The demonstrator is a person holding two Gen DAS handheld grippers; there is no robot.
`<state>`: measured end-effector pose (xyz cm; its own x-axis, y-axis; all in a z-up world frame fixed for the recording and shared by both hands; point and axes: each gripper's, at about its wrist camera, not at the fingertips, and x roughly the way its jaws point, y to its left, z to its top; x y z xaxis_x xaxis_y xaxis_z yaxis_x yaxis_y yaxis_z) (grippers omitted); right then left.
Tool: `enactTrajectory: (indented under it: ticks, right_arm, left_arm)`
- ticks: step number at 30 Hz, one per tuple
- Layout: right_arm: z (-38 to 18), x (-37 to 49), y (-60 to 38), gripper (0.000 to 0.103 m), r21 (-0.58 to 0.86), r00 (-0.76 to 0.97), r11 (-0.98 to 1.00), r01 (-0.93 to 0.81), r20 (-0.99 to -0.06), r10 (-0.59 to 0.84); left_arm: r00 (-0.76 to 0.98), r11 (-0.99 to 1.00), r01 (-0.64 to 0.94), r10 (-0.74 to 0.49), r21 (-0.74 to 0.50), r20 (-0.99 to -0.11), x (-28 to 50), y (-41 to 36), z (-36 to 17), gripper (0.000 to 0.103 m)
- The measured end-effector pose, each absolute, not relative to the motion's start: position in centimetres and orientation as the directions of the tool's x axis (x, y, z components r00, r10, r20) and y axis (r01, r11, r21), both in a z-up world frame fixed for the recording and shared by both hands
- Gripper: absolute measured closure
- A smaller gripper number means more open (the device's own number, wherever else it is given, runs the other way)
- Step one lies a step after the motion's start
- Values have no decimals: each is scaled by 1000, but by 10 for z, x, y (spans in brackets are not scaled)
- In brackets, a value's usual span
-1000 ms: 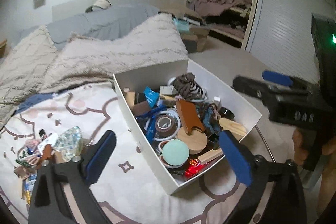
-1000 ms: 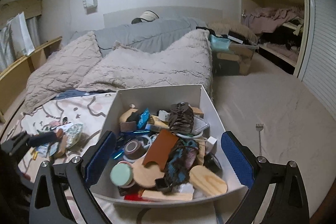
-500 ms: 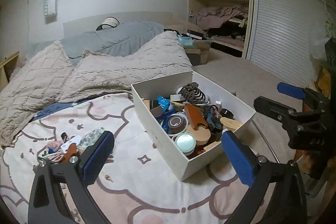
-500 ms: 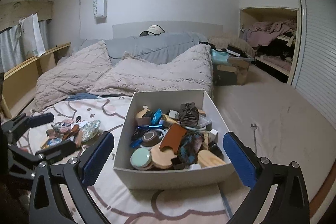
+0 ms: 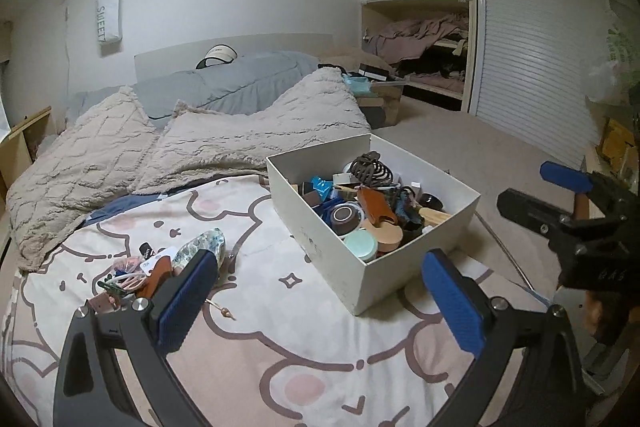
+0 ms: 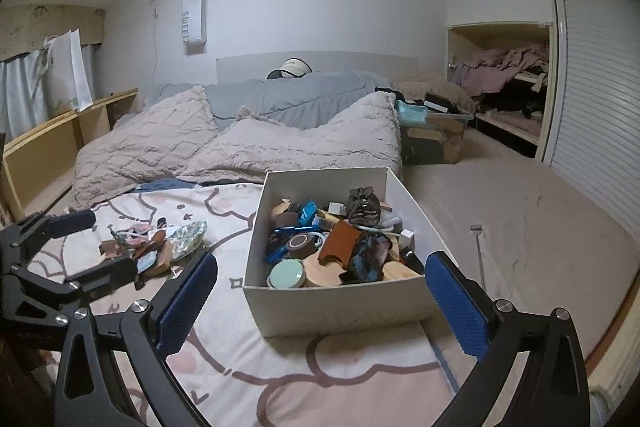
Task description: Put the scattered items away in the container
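The white box point(image 6: 340, 307), a plain rigid card container with straight walls and an open top, is set on the bed near its right edge and is already heaped with small things: a round mint-green lid point(image 6: 286, 275), a roll of brown tape point(image 6: 300, 243), a folded tan leather piece point(image 6: 340, 245), pale wooden discs and blocks, a dark ribbed hair claw point(image 6: 363, 205) and a dark patterned cloth. The task is judged to be well along but not finished, since a loose pile point(image 5: 156, 267) is left on the sheet, well apart from the box to its left; a glossy floral pouch point(image 5: 200, 247), a brown leather scrap, white tags and thin cords can be made out in it, and a small bead point(image 5: 228, 313) lies just beside it.

No item is held at this moment. The left gripper point(image 5: 320, 303) is spread wide and empty, raised above the sheet between pile and box. The right gripper point(image 6: 320, 301) is likewise wide and empty, aimed at the near wall of the box.

A reach to the pile is called for next, probably by the left gripper, which is nearer. The tangled, flat and soft pieces are expected to need a low, narrow pinch against the yielding cartoon-print sheet point(image 5: 280, 367). Beyond it, a quilted beige blanket point(image 5: 120, 155) is bunched.
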<state>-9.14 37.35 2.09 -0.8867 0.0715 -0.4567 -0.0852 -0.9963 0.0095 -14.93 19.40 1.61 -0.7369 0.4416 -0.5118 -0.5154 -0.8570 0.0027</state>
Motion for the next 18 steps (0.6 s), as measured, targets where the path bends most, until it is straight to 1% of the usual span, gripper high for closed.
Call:
enactTrajectory:
  ticks: [5,10,18]
  right_arm:
    - [17,-80,367,0,13,-886,-997,-80,-460,65]
    - [13,-66,360,0,-1,-891,-995,-99,-446,89]
    - [3,-43,347,0,-54,-897,-992,-110,-425,123]
  left_arm:
    - [-732,-845,-535,465,-2,-498,-134,186,17,0]
    - [-737,-844,-536,468,1,-489,-122,180,15,0]
    - [-734,-853,-522,464,-24,-496,-111,169,4,0]
